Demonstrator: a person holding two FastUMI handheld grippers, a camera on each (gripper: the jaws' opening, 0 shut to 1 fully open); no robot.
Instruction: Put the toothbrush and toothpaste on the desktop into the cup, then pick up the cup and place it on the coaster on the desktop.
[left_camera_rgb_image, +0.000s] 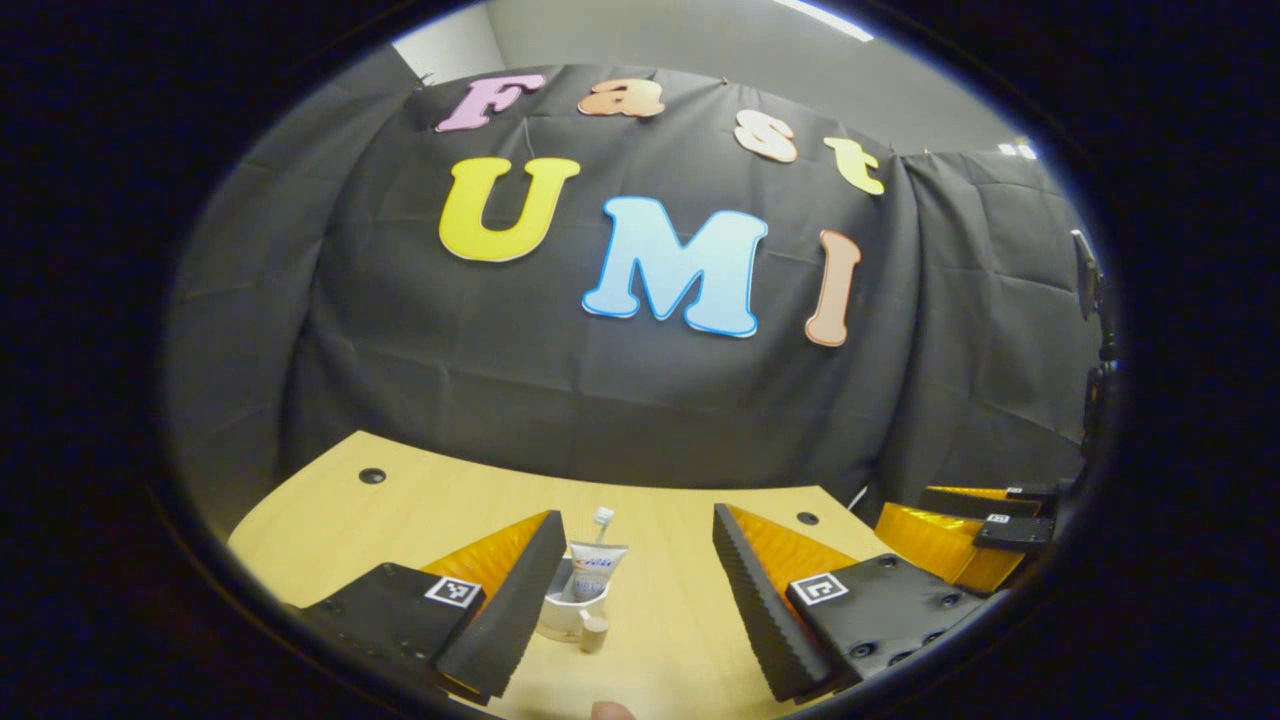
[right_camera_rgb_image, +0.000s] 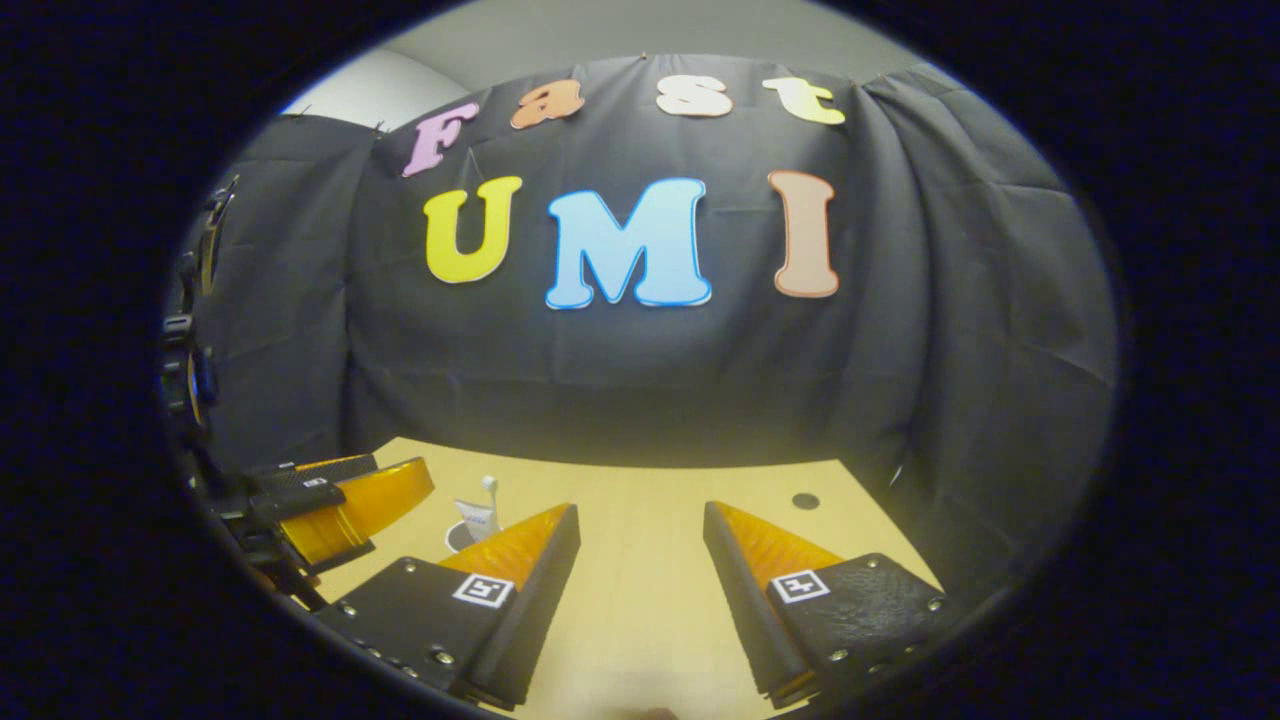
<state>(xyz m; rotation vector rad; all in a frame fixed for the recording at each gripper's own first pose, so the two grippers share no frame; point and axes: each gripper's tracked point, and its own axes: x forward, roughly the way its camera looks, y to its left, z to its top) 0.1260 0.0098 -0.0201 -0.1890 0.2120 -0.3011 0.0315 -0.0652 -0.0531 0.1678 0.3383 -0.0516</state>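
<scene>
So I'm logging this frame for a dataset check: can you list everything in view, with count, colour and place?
cup: one, white, with a handle, on the desk between the left gripper's open fingers, nearer its left finger
toothpaste: one, white tube, standing in the cup
toothbrush: one, white head sticking up out of the cup
desk: one, light wood, with two dark round holes near its far edge
coaster: I cannot make one out
left gripper: one, open, low over the desk around the cup
right gripper: one, open, over bare desk to the right of the cup
</scene>
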